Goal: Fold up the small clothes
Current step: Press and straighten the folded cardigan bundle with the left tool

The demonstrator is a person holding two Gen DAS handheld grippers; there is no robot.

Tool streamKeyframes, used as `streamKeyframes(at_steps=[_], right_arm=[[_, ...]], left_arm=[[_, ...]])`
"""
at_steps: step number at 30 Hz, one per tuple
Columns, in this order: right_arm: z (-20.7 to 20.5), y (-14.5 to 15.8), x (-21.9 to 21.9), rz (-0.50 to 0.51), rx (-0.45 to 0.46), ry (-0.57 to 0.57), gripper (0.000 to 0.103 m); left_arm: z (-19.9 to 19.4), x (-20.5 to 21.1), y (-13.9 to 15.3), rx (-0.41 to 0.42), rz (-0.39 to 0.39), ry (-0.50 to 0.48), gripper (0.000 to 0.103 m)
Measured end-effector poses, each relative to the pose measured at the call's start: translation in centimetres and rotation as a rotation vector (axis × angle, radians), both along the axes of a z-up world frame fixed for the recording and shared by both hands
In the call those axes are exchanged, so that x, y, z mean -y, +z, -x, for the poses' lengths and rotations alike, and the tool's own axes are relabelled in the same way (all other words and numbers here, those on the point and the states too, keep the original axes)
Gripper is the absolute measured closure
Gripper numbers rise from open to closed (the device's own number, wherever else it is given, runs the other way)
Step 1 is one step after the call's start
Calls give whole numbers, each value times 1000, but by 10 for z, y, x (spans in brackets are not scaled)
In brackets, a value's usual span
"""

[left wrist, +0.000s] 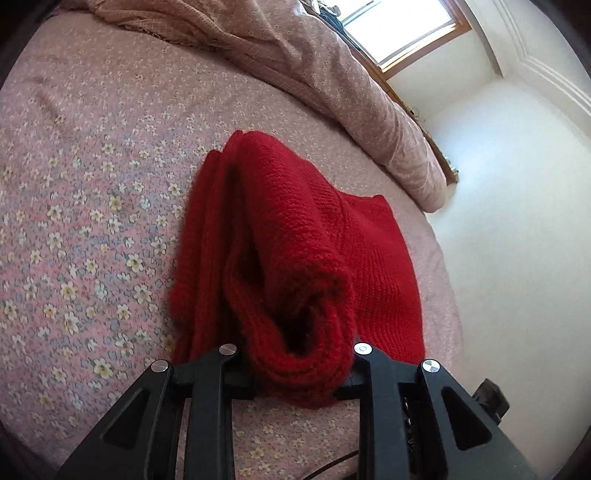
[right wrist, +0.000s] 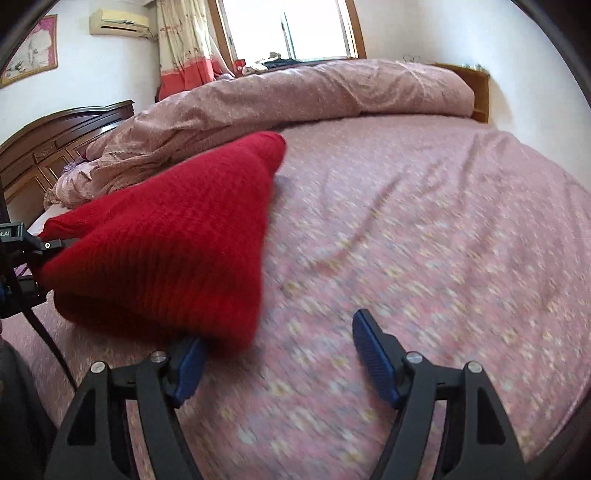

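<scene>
Red knitwear is bunching between the fingers of the left gripper [left wrist: 295, 373], which is clamping a thick fold of the knitted sweater [left wrist: 295, 240] lying ahead on the floral bedsheet [left wrist: 74, 221]. The right gripper [right wrist: 280, 354] is gaping wide, the sweater draping over its left finger.

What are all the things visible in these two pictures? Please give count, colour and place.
knitted garment: one, red, on the bed, near end lifted
bed sheet: one, pink with flowers, under the garment
quilt: one, pink, bunched along the far side
headboard: one, dark wood, left in the right wrist view
curtain: one, cream and red, beside the window
air conditioner: one, cream, on the wall
left claw: one, black, shut on the knitted garment
right claw: one, black with blue pads, open
</scene>
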State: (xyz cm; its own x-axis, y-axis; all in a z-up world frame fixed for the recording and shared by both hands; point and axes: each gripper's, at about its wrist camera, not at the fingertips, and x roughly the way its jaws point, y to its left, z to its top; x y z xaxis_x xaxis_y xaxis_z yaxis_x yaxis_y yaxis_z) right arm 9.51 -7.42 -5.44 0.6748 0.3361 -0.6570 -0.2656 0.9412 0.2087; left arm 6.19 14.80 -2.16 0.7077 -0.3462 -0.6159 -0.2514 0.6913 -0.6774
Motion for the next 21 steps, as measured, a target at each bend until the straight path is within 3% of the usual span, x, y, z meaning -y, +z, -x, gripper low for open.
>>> streamKeyframes(at_steps=[7,10,14,17,21], right_arm=[[18,9,-1,99,14,-11,26],[21,2,16,231,-47,-179,43],[6,14,51,4,-102,-238,44],[-5,37,45,-50,-46,-197,44],[-17,66,20,-52,51,-102,44]], left_arm=[[11,2,12,16,-67,-10,83],[1,-2,13,10,-36,-6,81],[0,-10,12,13,42,-15,71],[6,-23,9,30,128,-5,61],[6,-37,4,52,254,7,55]])
